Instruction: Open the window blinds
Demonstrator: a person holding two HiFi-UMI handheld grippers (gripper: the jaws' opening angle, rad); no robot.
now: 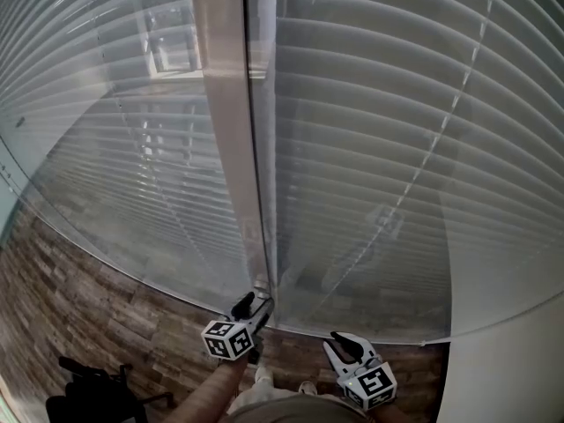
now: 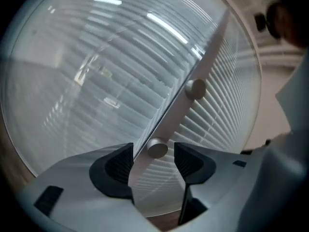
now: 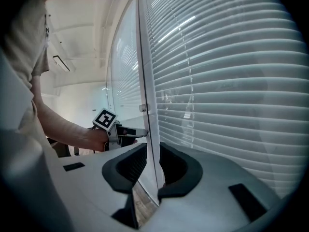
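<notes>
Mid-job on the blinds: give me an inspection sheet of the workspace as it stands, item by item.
Surface: no table; a glass pane in front of the blinds, wood-pattern floor below.
Job's things: blinds, slats look turned shut; on the metal post a lower knob and an upper knob.
Clutter: black chair-like thing on the floor at left.
Grippers: left tongs open, lower knob between the jaws, pads not pressing on it; right tongs open, empty, held short of the post.
Cables: nothing seen, apart from a thin cord running down the slats.
Surroundings: white wall at right.
</notes>
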